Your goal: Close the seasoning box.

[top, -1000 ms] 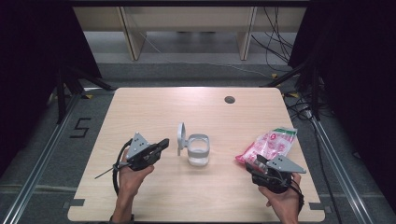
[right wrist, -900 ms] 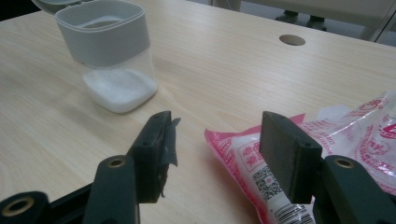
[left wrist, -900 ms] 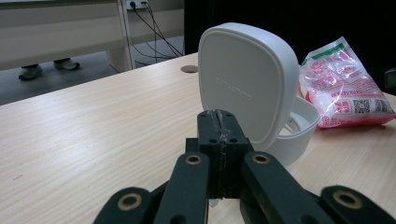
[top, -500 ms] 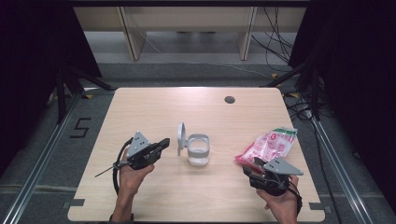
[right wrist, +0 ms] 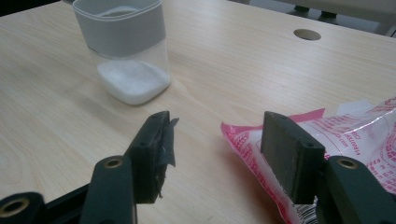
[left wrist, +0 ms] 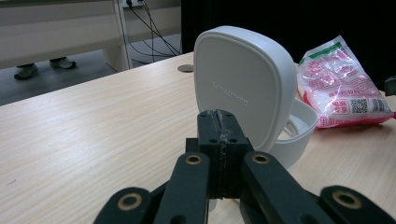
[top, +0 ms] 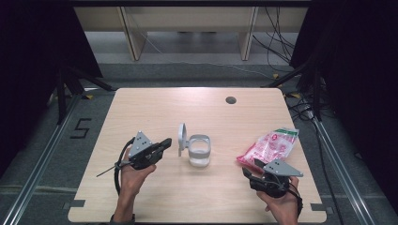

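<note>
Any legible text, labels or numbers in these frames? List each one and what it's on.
"5": dark numeral marked on the grey floor left of the table.
Embossed wording on the container lid: too faint to read.
Pink bag: print, a green strip and a QR code, all too small or blurred to read.
Same bag in the right gripper view: pink print and a barcode corner, unreadable.

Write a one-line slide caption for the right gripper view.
Open right gripper poised at the corner of a pink bag, with a clear container holding white powder beyond on the wooden table.
</note>
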`<move>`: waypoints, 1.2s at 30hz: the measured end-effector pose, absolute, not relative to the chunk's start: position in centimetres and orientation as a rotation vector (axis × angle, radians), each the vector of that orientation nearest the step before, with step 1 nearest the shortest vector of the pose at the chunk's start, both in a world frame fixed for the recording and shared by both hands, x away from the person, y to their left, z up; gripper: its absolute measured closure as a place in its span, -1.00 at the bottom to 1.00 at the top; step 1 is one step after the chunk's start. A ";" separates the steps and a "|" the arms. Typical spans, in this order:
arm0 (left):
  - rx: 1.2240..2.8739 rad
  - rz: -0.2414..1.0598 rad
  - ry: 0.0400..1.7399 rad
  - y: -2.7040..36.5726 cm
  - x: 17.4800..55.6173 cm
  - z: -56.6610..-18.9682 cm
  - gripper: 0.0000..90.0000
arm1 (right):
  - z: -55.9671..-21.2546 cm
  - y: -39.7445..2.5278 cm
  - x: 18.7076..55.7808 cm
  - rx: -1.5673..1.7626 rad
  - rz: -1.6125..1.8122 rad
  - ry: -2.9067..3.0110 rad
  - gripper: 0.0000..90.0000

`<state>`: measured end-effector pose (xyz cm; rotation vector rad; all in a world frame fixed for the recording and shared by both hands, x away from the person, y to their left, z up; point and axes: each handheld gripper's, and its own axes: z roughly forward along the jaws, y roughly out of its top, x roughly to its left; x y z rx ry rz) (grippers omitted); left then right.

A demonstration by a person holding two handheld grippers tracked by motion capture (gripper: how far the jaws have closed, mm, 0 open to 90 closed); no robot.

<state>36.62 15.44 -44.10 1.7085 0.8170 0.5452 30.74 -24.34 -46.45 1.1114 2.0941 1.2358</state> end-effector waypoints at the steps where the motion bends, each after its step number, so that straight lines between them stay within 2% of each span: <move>1: 1.708 0.546 0.816 15.4 36.6 -44.1 0.99 | -46.4 -24.4 30.7 1.119 1.229 2.088 -0.03; 36: 1.717 0.547 0.761 13.5 36.6 -43.1 0.99 | -46.5 -23.6 30.2 1.099 1.255 2.117 -0.09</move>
